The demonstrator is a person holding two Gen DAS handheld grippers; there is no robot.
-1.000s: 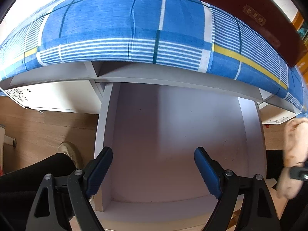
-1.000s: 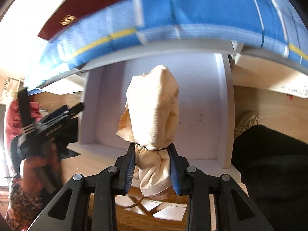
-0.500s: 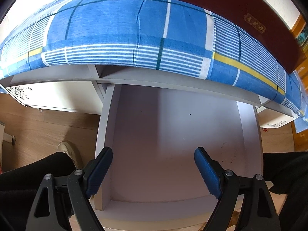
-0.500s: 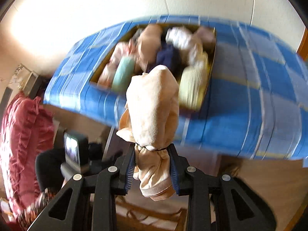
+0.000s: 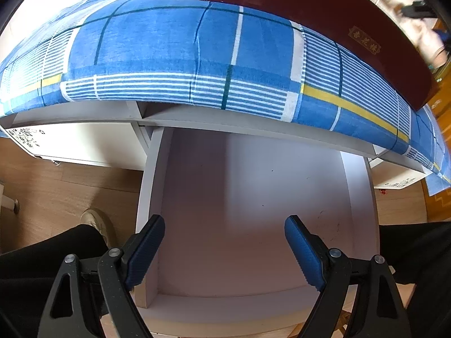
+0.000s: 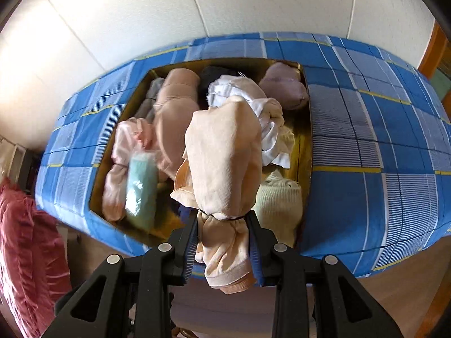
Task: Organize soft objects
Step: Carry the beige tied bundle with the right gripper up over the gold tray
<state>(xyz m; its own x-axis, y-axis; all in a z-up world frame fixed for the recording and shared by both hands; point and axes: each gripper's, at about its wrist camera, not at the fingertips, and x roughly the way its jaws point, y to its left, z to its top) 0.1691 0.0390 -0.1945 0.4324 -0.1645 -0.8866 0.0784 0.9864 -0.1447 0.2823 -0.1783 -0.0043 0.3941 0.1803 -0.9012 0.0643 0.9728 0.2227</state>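
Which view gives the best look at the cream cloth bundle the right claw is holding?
The right wrist view: the cream cloth bundle fills the centre, tied with a thin band and pinched in the right claw above the box of clothes. The left wrist view shows it only small and blurred at the top-right edge.

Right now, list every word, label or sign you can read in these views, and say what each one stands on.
Gold label of three characters on the dark red box: present, but too small and warped to read with confidence.
Black printed pattern on the white cabinet front: too small to read.
Small print on the white panel at right: too small to read.
Right wrist view: no text visible.
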